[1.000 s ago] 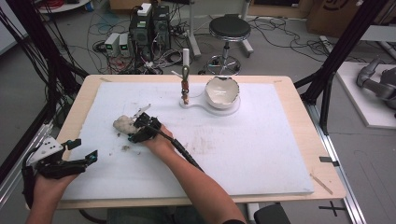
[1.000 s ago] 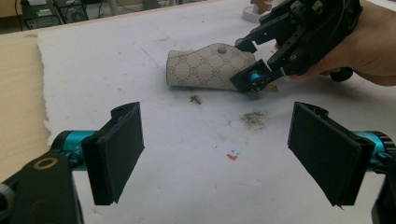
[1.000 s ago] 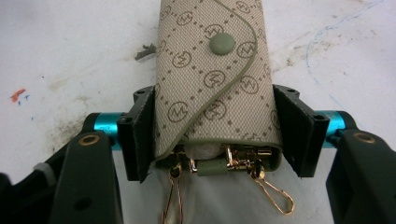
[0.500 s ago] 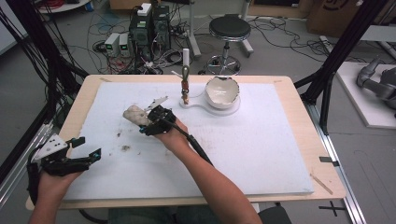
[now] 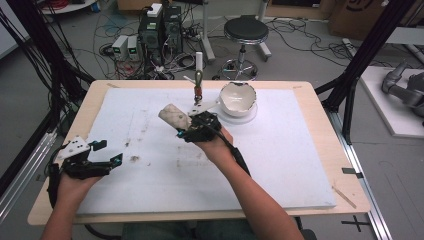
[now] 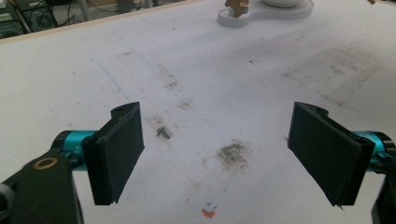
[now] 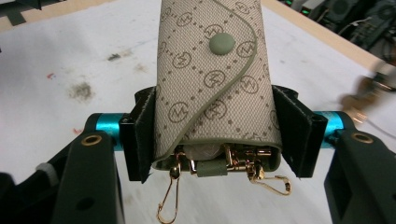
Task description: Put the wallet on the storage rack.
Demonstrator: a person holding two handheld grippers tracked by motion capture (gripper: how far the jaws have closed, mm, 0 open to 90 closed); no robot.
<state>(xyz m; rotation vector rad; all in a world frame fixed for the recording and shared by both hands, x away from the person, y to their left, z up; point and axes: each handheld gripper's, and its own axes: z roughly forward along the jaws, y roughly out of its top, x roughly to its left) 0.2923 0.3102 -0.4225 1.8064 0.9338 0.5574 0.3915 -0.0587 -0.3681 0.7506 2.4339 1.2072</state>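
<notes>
A: So, what was the right gripper [image 5: 186, 131] doing?

B: It was clamped on a beige woven key pouch [image 7: 215, 79] printed with small round monograms and trimmed in sage green. In the right gripper view the two black jaws pressed against the pouch's two sides near its open lower end, and the rest of the pouch stood up past the jaw tips. A green snap button [image 7: 221, 44] sat on the flap above the jaws. Gold clasp hooks [image 7: 169, 198] dangled from the open end, below the jaws.

A: And where was the pouch over the table?

B: In the high view the pouch [image 5: 174, 116] was lifted above the white foam mat [image 5: 280, 150], tilted toward the table's far left, just near of a white flat stand [image 5: 239, 113]. That stand carried a white cracked bowl-like shell [image 5: 238, 97] and a small upright brown figure [image 5: 198, 91].

A: What about the left gripper [image 5: 102, 159]?

B: It hung over the mat's near left corner, well apart from the pouch. In the left gripper view [image 6: 229, 154] its jaws were spread wide with nothing between them. Beneath the gap lay a grey dust smudge [image 6: 232, 152], a tiny grey scrap [image 6: 163, 132] and a small red mark [image 6: 207, 213].

A: And the surface under the mat?

B: A light wooden table [image 5: 320, 102], its edge showing around the mat.
</notes>
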